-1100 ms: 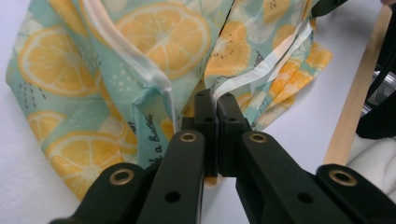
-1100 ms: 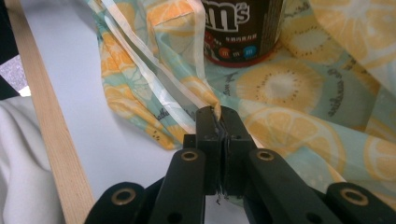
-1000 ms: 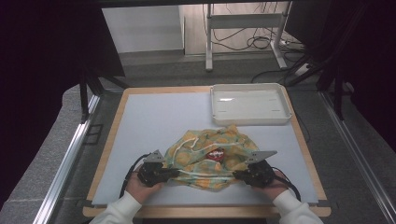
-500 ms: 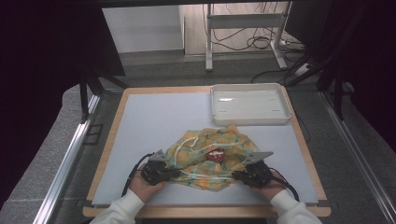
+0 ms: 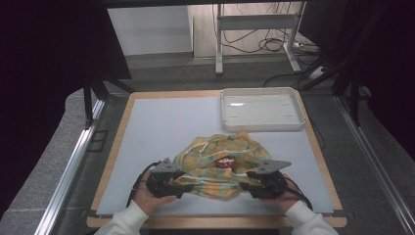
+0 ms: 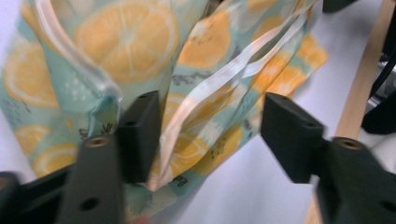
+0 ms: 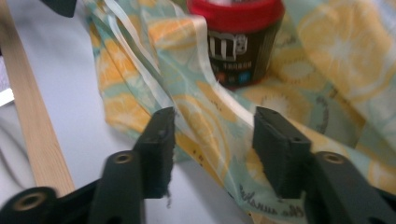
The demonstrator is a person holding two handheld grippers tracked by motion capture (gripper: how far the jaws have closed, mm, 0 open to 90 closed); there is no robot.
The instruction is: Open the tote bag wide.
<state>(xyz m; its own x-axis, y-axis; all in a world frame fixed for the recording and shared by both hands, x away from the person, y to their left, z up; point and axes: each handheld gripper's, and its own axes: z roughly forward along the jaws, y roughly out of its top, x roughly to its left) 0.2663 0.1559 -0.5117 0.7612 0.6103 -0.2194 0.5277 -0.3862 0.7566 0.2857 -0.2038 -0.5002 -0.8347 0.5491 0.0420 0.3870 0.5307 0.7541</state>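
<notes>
Left tool (image 5: 180,182) and right tool (image 5: 247,182) just opened, jaws apart, crumpled lemon-print cloth bag (image 5: 218,159) between them.

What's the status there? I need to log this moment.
Both grippers just opened: left gripper and right gripper straddle slack lemon-print bag. Red-lidded jar inside. White tray beyond, nothing blocking.

High view: fixed above the near edge, facing forward and down over the whole tabletop (image 5: 161,127).
Left tongs view: rides low, very near the lemon-print bag (image 6: 140,42).
Right tongs view: equally close, facing the bag's opening.
Shared: the bag appears in all three.
</notes>
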